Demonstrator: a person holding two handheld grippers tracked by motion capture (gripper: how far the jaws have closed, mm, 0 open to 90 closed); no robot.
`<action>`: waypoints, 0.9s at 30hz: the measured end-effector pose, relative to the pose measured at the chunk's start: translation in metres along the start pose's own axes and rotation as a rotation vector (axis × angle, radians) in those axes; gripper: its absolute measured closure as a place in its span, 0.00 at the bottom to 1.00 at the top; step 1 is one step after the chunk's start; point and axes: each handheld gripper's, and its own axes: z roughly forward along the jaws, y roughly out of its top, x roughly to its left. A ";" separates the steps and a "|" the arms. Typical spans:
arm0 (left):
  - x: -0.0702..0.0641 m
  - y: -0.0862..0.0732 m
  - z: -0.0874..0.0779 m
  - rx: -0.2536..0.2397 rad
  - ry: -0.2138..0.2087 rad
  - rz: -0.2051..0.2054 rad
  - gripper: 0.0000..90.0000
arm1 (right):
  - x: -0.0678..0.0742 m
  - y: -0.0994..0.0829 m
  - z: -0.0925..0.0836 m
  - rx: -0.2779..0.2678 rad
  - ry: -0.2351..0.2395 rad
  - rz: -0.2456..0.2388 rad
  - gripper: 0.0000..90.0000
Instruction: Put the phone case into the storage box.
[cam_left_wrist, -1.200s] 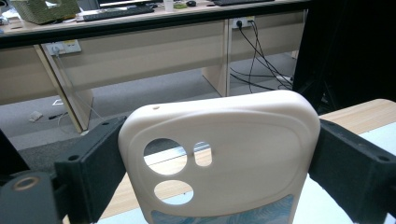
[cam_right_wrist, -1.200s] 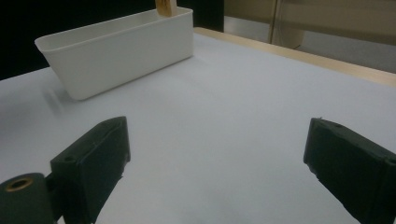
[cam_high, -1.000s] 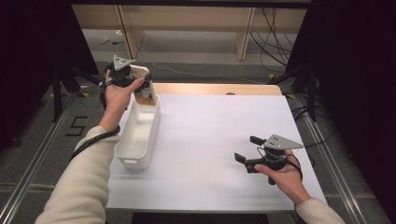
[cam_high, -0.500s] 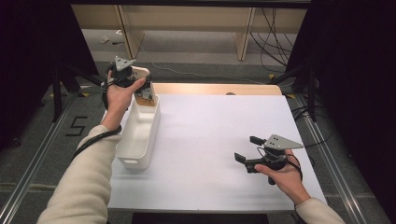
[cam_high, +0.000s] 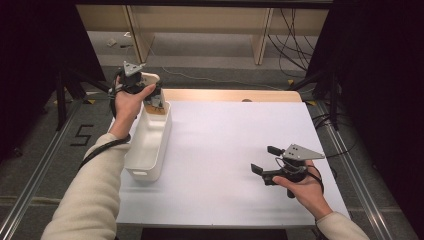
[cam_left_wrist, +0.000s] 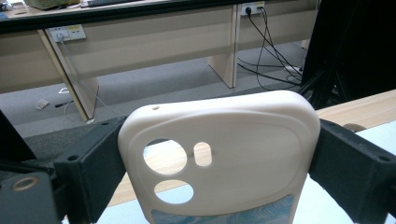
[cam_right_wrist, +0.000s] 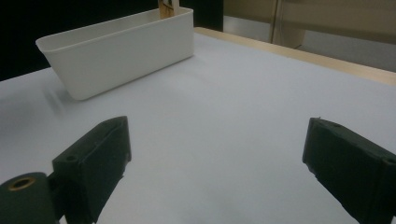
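My left gripper (cam_left_wrist: 215, 161) is shut on a cream phone case (cam_left_wrist: 243, 140) with camera cutouts; both black jaws press its side edges. In the high view that gripper (cam_high: 145, 87) holds the phone case (cam_high: 151, 78) upright above the far end of a long white bin (cam_high: 150, 145) at the table's left. My right gripper (cam_high: 265, 159) rests low over the white table at the front right, jaws wide apart. In the right gripper view its jaws (cam_right_wrist: 215, 158) have nothing between them, and the bin (cam_right_wrist: 121, 51) lies farther off.
The white table top (cam_high: 230, 145) has a wooden strip (cam_high: 235, 95) along its far edge. Beyond it are desk legs and cables (cam_high: 290, 35) on a grey floor. Dark stands flank the table on both sides.
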 end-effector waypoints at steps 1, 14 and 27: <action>0.000 0.000 0.000 0.000 0.001 -0.002 0.10 | 0.000 0.000 0.000 0.001 0.000 0.001 0.10; 0.001 -0.005 0.007 0.014 0.010 0.012 0.10 | 0.000 0.000 0.000 0.000 0.002 0.001 0.10; 0.003 -0.007 0.011 0.021 0.025 0.032 0.10 | 0.000 0.000 0.000 -0.002 0.003 0.001 0.10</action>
